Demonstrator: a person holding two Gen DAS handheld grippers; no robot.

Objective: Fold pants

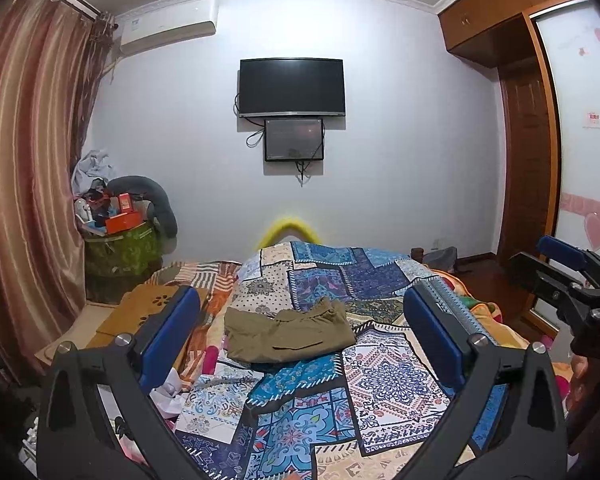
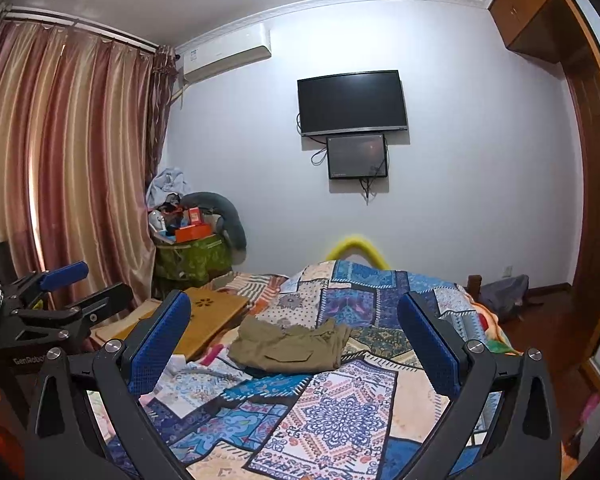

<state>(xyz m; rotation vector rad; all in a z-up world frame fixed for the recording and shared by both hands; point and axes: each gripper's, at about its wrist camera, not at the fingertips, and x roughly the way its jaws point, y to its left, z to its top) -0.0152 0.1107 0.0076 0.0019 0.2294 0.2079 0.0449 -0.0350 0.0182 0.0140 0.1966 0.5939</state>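
Both grippers hover above the bed, well short of the cloth, probably because nothing needs holding at this point. The left gripper (image 1: 296, 330) has its jaws spread wide with nothing between them, and the right gripper (image 2: 294, 338) stands the same way, its 2 blue pads (image 2: 160, 344) far apart. Each tool shows at the edge of the other's view, so they sit side by side at a similar height.

The olive pants (image 1: 286, 334) lie ahead of both sets of jaws, framed in the gap between the fingers, resting on the patchwork quilt (image 1: 380, 380). They look already folded into a compact, roughly rectangular bundle: the gathered waistband (image 2: 320, 330) bunches at the far edge and a dark pocket slit (image 1: 298, 347) runs across the top layer. From this distance I cannot tell how many layers the stack holds. The near edge looks fairly straight, so the fold seems close to finished.
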